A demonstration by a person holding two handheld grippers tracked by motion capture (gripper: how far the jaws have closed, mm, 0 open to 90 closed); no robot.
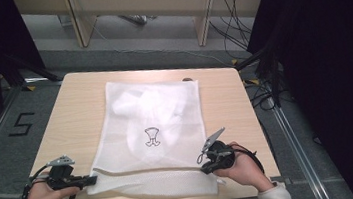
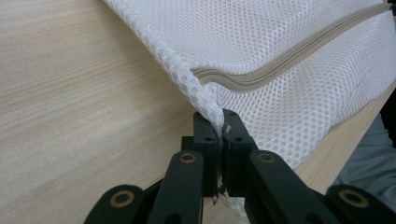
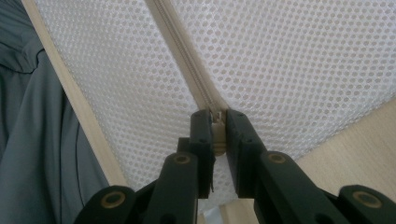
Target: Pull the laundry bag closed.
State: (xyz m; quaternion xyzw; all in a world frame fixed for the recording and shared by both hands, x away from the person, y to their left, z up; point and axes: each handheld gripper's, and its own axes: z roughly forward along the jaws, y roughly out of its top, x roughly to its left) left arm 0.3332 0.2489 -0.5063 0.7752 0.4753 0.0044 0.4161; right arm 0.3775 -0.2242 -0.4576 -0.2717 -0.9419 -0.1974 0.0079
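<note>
Two tools pin the near edge of our white mesh laundry bag [image 1: 155, 127], which lies flat on the pale wooden desk [image 1: 71, 116]: the left tool [image 1: 92, 180] is pressed together on the bag's left corner, the right tool [image 1: 202, 161] pinches the beige zip pull [image 3: 218, 133]. Between them the beige zip [image 2: 289, 63] runs left to right along that near edge, so we judge any slide of the pull must travel leftward, toward the anchoring left tool.
</note>
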